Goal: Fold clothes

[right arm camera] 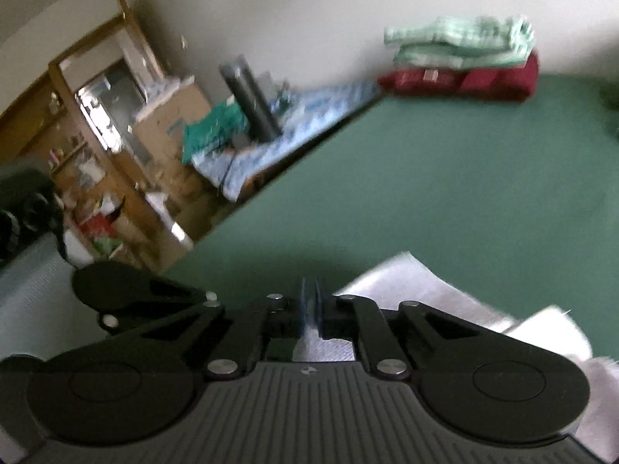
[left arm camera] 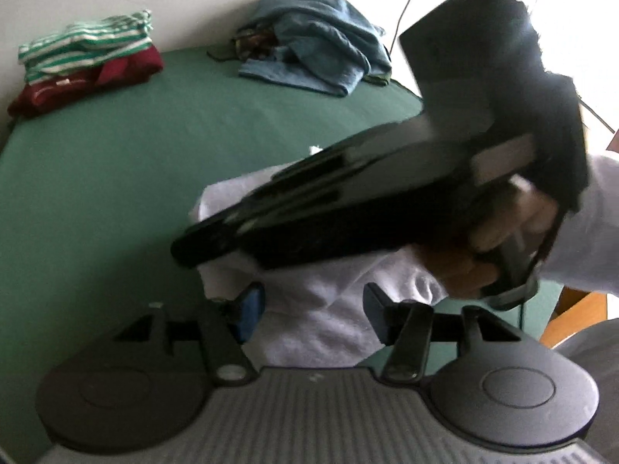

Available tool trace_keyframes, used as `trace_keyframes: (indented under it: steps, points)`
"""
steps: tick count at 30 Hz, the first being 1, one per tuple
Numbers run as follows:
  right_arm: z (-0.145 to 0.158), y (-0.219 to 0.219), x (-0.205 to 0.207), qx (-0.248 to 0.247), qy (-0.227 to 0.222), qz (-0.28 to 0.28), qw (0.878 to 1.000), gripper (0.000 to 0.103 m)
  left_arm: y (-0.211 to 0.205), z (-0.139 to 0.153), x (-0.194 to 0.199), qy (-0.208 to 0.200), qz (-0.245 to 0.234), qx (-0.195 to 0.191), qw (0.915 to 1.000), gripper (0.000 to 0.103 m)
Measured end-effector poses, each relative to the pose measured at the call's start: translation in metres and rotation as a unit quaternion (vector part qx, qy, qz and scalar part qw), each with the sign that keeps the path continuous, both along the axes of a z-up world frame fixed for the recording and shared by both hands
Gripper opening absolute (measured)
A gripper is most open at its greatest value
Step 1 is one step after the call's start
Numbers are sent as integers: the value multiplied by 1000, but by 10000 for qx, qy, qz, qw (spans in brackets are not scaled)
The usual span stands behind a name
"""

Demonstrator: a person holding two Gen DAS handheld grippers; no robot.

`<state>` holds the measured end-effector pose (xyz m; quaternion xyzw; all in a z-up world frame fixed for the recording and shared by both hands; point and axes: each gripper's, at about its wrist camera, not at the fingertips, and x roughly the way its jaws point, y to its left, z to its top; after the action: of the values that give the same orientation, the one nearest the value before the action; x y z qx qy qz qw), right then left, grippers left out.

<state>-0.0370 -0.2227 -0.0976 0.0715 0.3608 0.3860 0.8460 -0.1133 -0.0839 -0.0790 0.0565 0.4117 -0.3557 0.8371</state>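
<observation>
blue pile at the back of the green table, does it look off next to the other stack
Yes. The blue clothes lie crumpled in a loose heap at the back edge, while the striped and red stack in the corner is neatly folded. Probably just not folded yet.

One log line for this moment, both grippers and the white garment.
left gripper: open over white garment | right gripper: shut | folded stack: far corner | blue pile: unfolded | surface: green sheet

The left gripper (left arm camera: 309,311), jaws spread, hovers over a white garment (left arm camera: 321,321) on the green table (left arm camera: 116,178).
</observation>
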Motion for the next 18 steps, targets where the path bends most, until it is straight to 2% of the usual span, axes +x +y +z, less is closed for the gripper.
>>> trace_keyframes:
  steps: [2,5,7,11,14,16,18]
  points:
    - [2,-10,-3,124,-35,-180,9998,27,1,2,0,-6,-14,33,10000,58]
    - [21,-53,-21,503,-313,-799,9950,29,7,6,1,-42,23,43,10000,61]
    - [35,-88,-38,670,-523,-1304,9878,30,15,13,1,-127,139,66,9998,61]
    - [42,-144,-87,-12,-654,-2368,9694,34,28,33,5,-457,405,-83,9981,61]
    - [36,-159,-114,-567,-645,-2772,9570,37,18,42,12,-647,234,-204,9974,61]
    - [30,-161,-122,-694,-601,-2956,9509,42,4,37,19,-643,56,-76,9979,61]
    - [24,-155,-121,-768,-564,-2993,9494,41,-9,25,26,-558,-28,89,9984,61]
